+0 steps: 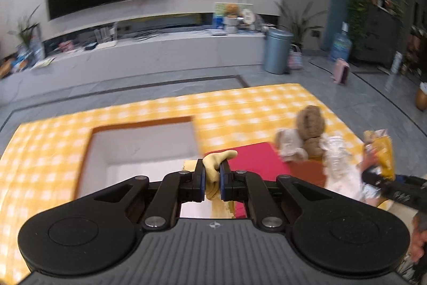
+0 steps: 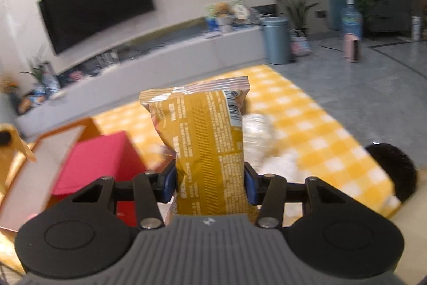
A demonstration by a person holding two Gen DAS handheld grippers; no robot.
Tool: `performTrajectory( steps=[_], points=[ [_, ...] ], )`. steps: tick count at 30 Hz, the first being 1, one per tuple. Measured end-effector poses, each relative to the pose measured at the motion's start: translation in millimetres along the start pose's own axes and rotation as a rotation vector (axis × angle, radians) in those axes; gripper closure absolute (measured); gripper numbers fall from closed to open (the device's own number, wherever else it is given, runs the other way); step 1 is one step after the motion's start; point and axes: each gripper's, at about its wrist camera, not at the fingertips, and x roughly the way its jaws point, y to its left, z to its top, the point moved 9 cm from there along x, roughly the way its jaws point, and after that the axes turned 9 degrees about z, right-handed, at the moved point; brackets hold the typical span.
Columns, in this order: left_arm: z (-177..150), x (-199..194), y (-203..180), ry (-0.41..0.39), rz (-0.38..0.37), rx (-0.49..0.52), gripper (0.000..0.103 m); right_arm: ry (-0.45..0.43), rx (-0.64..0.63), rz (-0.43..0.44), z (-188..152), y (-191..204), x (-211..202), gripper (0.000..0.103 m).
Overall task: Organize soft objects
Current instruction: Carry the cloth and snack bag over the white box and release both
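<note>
My left gripper (image 1: 212,181) is shut on a pale yellow soft toy (image 1: 216,160) and holds it over the near edge of an open box with a white inside (image 1: 149,143). My right gripper (image 2: 210,184) is shut on a mustard-yellow snack bag (image 2: 205,140), held upright above the table; the bag also shows at the right of the left wrist view (image 1: 381,151). A brown teddy bear (image 1: 311,130) and a clear plastic wrapper (image 1: 339,159) lie on the yellow checked cloth (image 1: 240,103). A red box (image 1: 256,156) stands beside the open box.
The open box (image 2: 50,159) and the red box (image 2: 98,162) lie left of my right gripper. A person's dark hair (image 2: 395,172) shows at the table's right edge. A grey bin (image 1: 277,50), a TV and a long bench stand beyond the table.
</note>
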Motion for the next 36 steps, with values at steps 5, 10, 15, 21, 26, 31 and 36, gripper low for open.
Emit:
performTrajectory(
  steps=[5,10,15,21,26,31,36],
  points=[
    [-12.0,-2.3,61.1,-0.026,0.048,-0.146,0.092,-0.012,-0.057,0.155,8.5,56.8,-3.0,0.054],
    [-26.4,4.2,102.4,-0.032,0.039,-0.243,0.092,0.005,-0.115,0.292,8.6,120.1,-7.6,0.054],
    [-36.2,5.7,138.7,-0.021,-0.012,-0.326,0.092,0.056,-0.203,0.303,3.1,186.7,-0.1,0.054],
    [-48.3,4.8,159.5,-0.008,0.046,-0.347,0.092,0.146,-0.272,0.306,-25.1,253.8,37.5,0.054],
    [-51.6,5.8,154.5,0.006,-0.013,-0.365,0.092,0.262,-0.234,0.217,-51.9,273.2,88.2,0.054],
    [-52.7,10.6,160.0,-0.004,-0.014,-0.364,0.092,0.331,-0.24,0.186,-75.0,286.4,124.6,0.054],
    [-60.0,23.7,177.4,0.023,-0.004,-0.431,0.092,0.452,-0.216,0.128,-102.3,285.5,162.7,0.054]
  ],
)
